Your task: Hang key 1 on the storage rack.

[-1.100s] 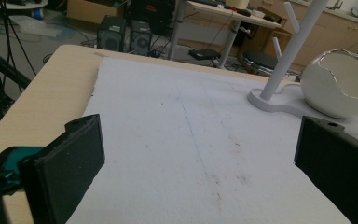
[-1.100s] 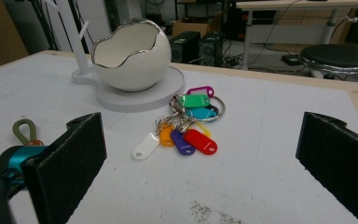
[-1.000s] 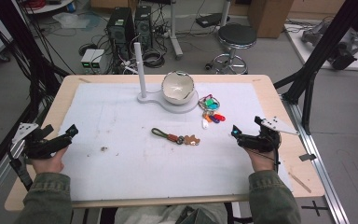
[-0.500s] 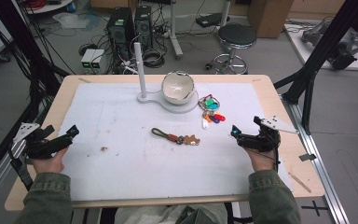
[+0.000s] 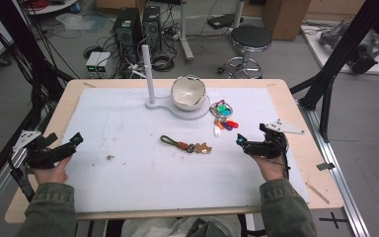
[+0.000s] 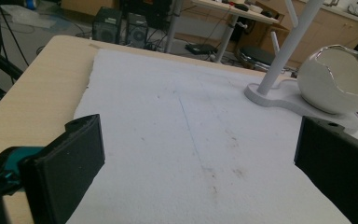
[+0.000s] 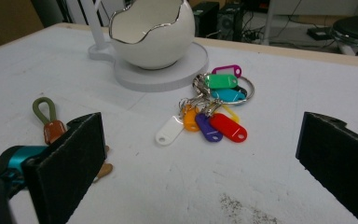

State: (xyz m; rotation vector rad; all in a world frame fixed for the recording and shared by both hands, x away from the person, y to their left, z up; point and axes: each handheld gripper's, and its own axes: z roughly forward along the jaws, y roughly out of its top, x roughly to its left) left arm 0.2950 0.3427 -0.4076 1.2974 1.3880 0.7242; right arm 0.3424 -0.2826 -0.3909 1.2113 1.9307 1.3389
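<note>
The right gripper (image 5: 243, 143) sits low over the white mat at about three o'clock on the table, its two black jaws spread wide apart and holding nothing; in the right gripper view (image 7: 200, 163) the jaws frame open mat. Just beyond them, toward twelve o'clock from the gripper, lies a bunch of coloured key tags (image 7: 214, 109) on metal rings, flat on the mat and just beside the round white base (image 7: 161, 70) of a stand. The tags, seen in the high view (image 5: 223, 118) at roughly one o'clock from the table's centre, fan out in white, orange, purple, red, green, blue and magenta. They look light, thin and hard, with smooth plastic faces likely to slip, and the bunch will probably flop and splay when lifted; the cluster of rings (image 7: 200, 95) looks the surest place to pinch. On the base rests a white eggshell-shaped bowl (image 7: 151, 32) with a jagged silvery rim, which looks fragile and stands close to the tags. A keychain with an olive loop and brown leather tab (image 5: 185, 145) lies near the table's centre, at nine o'clock from the right gripper. The left gripper (image 5: 71, 144) rests well apart at the table's nine o'clock edge, jaws likewise wide apart and empty.
</note>
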